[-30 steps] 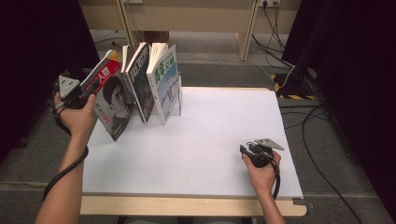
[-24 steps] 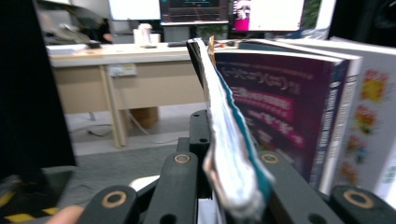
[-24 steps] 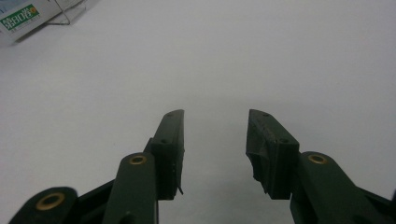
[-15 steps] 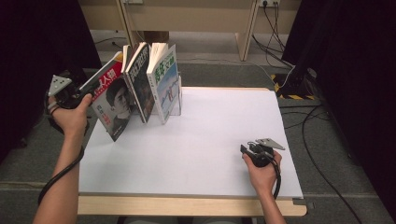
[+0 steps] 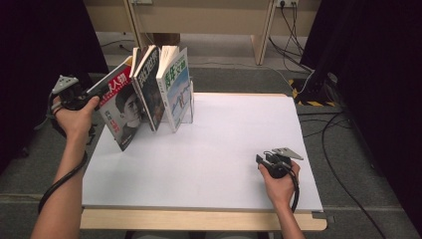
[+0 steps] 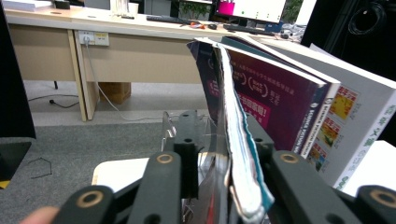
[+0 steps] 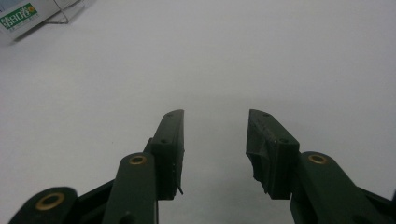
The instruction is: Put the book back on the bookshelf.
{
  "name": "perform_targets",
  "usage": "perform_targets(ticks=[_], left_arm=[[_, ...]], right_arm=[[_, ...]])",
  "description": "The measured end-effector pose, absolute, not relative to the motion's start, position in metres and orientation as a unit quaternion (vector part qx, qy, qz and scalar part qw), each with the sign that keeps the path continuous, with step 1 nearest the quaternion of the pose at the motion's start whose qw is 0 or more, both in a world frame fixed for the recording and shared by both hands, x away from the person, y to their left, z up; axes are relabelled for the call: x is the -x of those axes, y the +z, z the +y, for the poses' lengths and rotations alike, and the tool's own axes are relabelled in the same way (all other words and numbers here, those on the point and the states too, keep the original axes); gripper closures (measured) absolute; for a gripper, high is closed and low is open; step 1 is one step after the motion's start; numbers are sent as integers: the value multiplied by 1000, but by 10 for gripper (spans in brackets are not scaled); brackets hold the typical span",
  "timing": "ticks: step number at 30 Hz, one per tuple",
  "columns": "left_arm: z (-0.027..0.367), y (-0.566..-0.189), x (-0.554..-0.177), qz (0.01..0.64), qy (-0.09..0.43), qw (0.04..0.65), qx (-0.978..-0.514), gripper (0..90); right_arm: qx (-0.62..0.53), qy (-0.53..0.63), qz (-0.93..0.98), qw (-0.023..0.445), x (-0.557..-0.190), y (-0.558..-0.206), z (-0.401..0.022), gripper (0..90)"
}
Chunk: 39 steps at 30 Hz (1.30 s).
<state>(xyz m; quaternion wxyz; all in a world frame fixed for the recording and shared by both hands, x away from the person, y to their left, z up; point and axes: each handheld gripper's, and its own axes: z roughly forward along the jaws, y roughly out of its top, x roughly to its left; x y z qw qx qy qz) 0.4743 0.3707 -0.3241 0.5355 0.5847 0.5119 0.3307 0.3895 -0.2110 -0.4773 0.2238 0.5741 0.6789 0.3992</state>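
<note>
A red magazine [image 5: 122, 107] with a face on its cover leans left against two other books, a dark one [image 5: 149, 84] and a pale blue one [image 5: 176, 92], at the table's back left. My left gripper [image 5: 94, 93] is at the magazine's upper left edge. Its jaws have just been opening. In the left gripper view the magazine's page edges [image 6: 236, 154] stand between the left gripper's [image 6: 224, 126] jaws, with a gap on the left side. My right gripper [image 5: 263, 162] rests on the white table [image 5: 224, 134] at the front right, and the right gripper [image 7: 215, 126] is open and holds nothing.
A clear bookend [image 5: 190, 107] backs the row of books. Beyond the table stands a wooden desk [image 5: 209, 20], with cables [image 5: 323, 134] on the floor to the right. Dark curtains hang on both sides.
My left hand has drawn slightly to the left and its jaws have widened around the magazine's edge. The magazine still leans as before. The right hand has stayed put.
</note>
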Motion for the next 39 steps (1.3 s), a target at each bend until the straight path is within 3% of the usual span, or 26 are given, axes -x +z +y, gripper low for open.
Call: perform_targets(ticks=[13, 39], left_arm=[[366, -320, -491, 519, 318, 525, -595, 688], [362, -315, -500, 520, 278, 495, -638, 850]], right_arm=[[-578, 398, 677, 221, -390, -477, -213, 573], [-577, 397, 679, 220, -390, -478, -213, 572]])
